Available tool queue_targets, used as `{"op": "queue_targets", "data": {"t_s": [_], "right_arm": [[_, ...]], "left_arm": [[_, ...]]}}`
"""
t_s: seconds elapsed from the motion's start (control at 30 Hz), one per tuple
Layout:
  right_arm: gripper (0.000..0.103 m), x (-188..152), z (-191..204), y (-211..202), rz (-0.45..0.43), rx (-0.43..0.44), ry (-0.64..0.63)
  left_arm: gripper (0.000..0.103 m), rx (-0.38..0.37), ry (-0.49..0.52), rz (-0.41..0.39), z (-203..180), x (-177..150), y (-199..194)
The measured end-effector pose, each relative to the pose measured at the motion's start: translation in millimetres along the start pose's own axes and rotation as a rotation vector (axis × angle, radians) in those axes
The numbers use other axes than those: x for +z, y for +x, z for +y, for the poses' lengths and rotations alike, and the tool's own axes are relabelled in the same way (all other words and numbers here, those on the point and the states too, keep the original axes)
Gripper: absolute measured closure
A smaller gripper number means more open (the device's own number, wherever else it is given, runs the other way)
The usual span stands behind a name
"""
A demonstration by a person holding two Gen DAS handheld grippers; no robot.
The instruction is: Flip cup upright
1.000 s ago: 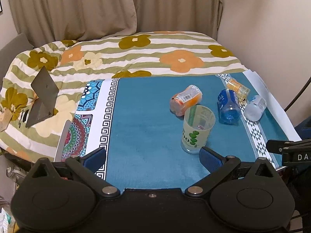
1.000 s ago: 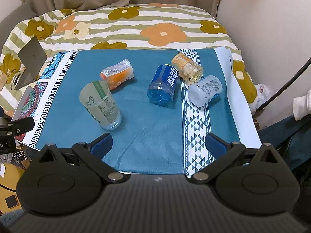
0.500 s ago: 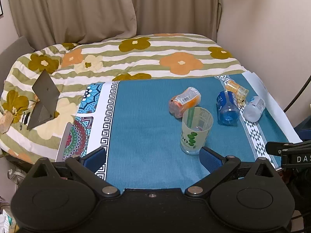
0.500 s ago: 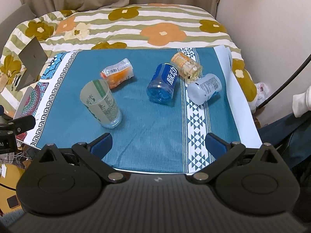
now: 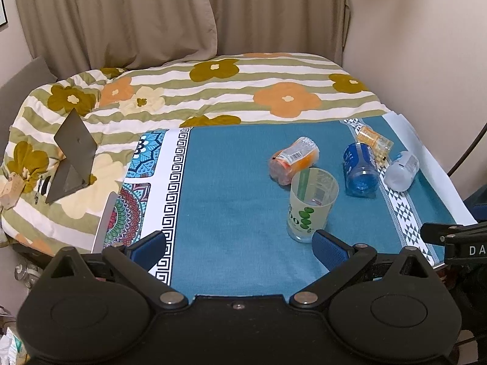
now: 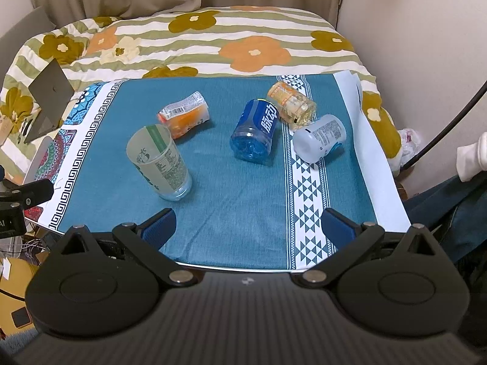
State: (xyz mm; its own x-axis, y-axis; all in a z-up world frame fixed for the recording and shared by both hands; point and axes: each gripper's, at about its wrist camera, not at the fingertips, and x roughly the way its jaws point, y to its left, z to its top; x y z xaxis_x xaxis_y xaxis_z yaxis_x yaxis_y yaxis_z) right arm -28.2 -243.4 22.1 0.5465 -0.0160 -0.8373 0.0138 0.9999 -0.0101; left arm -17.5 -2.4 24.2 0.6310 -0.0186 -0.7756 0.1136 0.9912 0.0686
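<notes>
Plastic was what your cup (image 5: 312,203) looked to be in the left wrist view: frosted, thin-walled and empty, so you could judge it light, a little springy under a squeeze, and easy to tip or skid on the blue cloth (image 5: 237,188) covering the surface. It stood mouth up, just beyond the right finger of your left hand-held gripper (image 5: 239,243), whose fingers were spread wide and held nothing. Taking it across the middle of the wall, below the rim, seemed the safest hold; a pinch at the rim would likely flex it. Behind it lay an orange bottle (image 5: 293,159) on its side, close but whether touching you could not tell from there.

From the right wrist, your right hand-held gripper (image 6: 248,225) was likewise spread and empty, set back at the near edge of the cloth. That view showed what the other hid: a clear gap between the cup (image 6: 159,162) and the orange bottle (image 6: 184,118), the printed label down the cup's side, and the lettering on the blue bottle (image 6: 255,130), with the yellow bottle (image 6: 290,105) and white bottle (image 6: 319,138) lying beside it.
</notes>
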Motion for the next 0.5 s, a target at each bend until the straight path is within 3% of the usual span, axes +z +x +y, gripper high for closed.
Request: {"op": "queue_targets", "data": {"t_s": [0.5], "right_arm": [[0.0, 1.7, 0.1, 0.3, 0.002, -0.006, -0.005]], "left_arm": [[0.0, -0.017, -0.012, 0.005, 1.9, 5.6, 4.0]]}}
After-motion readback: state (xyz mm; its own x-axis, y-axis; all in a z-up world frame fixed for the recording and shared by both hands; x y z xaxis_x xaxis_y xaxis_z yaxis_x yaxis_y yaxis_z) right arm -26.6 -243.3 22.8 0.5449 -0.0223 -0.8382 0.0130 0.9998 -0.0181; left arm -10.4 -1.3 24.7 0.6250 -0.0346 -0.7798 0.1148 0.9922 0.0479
